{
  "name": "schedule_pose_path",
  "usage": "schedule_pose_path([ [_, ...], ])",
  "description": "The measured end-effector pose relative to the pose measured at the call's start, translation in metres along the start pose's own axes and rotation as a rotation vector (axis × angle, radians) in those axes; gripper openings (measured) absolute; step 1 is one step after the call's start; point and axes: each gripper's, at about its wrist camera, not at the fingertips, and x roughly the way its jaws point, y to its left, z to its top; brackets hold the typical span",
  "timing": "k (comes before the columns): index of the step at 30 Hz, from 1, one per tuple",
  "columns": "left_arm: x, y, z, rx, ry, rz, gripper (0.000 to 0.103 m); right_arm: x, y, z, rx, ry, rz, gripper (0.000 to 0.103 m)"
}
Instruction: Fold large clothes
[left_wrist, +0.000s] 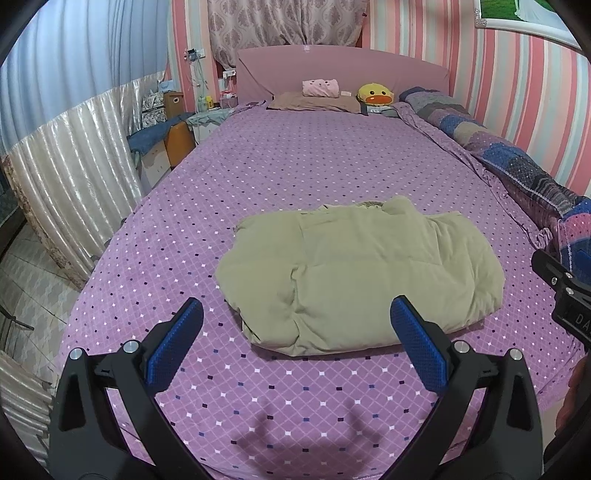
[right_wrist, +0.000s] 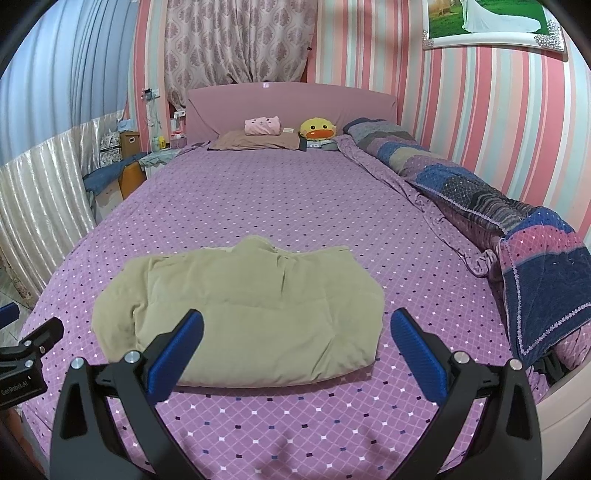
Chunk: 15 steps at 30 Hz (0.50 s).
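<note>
Nearest in the left wrist view, the left gripper (left_wrist: 295, 345) hangs above the bed (left_wrist: 122, 295) with its blue-padded fingers (left_wrist: 173, 345) spread wide and nothing between them. The right gripper (right_wrist: 295, 350) is the same in its own view: wide apart, holding nothing, poised over the purple dotted cover.

Just beyond both lies the jacket (left_wrist: 365, 273), a padded olive-green one, already gathered into a thick, roughly rectangular bundle near the foot of the bed. Its long axis runs side to side across the bed, square to the way both grippers point. Its near hem faces the grippers; the collar (right_wrist: 258, 243) sits at the far edge, slightly humped.

From the left gripper the bundle lies ahead and a little to the right, so its near-left corner (left_wrist: 247, 332) is the closest part. From the right gripper it lies ahead and a little to the left, with the near-right corner (right_wrist: 369, 354) just inside the right finger (the left finger overlaps the near hem in that view, though whether it touches the cloth I cannot tell). Each arm looks about equally near its own end, which suits a two-handed move on the near edge; if another fold is wanted, it would likely carry that edge up toward the collar.

Farther off, a patchwork quilt (right_wrist: 480, 199) is bunched along the right side, and pillows (right_wrist: 258, 138) and a yellow duck toy (right_wrist: 317, 129) rest against the pink headboard (right_wrist: 291, 99).
</note>
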Motion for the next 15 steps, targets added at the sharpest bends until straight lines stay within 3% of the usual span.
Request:
schedule_pose_path([
  [15,-0.0026,0.0003,0.0021,0.013,-0.012,0.000,0.100,-0.0022,0.0007,-0.0003,0.002,-0.001,-0.004,0.101],
])
